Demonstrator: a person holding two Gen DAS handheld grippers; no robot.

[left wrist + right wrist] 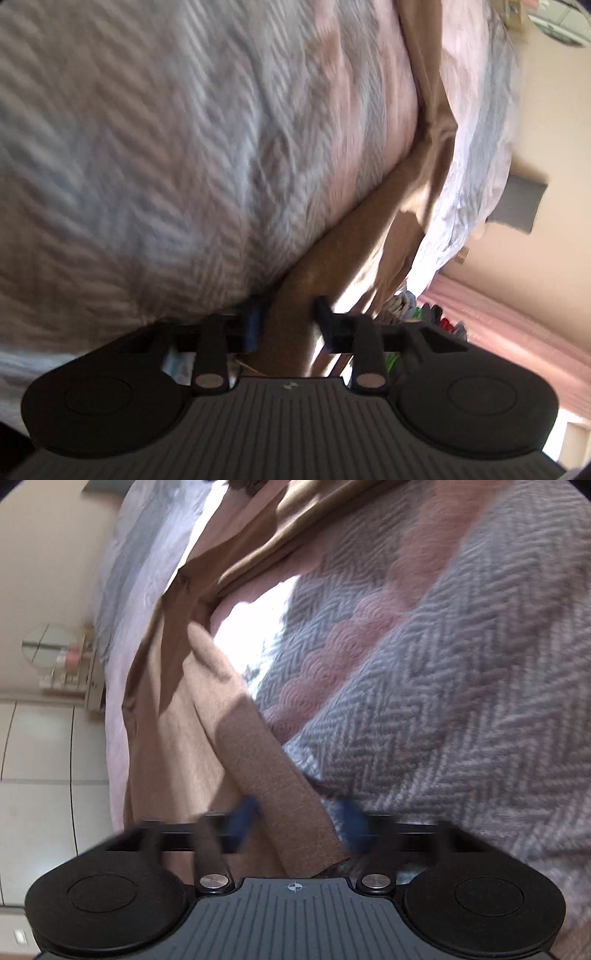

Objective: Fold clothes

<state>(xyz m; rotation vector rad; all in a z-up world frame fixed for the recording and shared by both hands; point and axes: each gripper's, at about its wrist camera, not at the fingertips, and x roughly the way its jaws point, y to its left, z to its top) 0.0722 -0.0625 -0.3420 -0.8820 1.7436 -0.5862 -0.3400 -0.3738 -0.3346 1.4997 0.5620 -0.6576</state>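
Observation:
A tan-brown garment (421, 206) lies stretched over a bed with a grey-and-pink herringbone quilt (166, 147). My left gripper (286, 317) has a strip of the brown garment running between its two fingers, which stand on either side of the cloth. In the right wrist view my right gripper (299, 823) also has a band of the brown garment (258, 753) between its blue-tipped fingers, with the rest of the garment trailing away up the quilt (461, 701). Both views are tilted and blurred.
A pile of coloured clothes (424, 314) lies beyond the bed edge near a pink curtain (517, 332). A grey panel (521, 203) hangs on the cream wall. A round mirror and a small shelf (59, 657) stand by white cupboard doors (37, 775).

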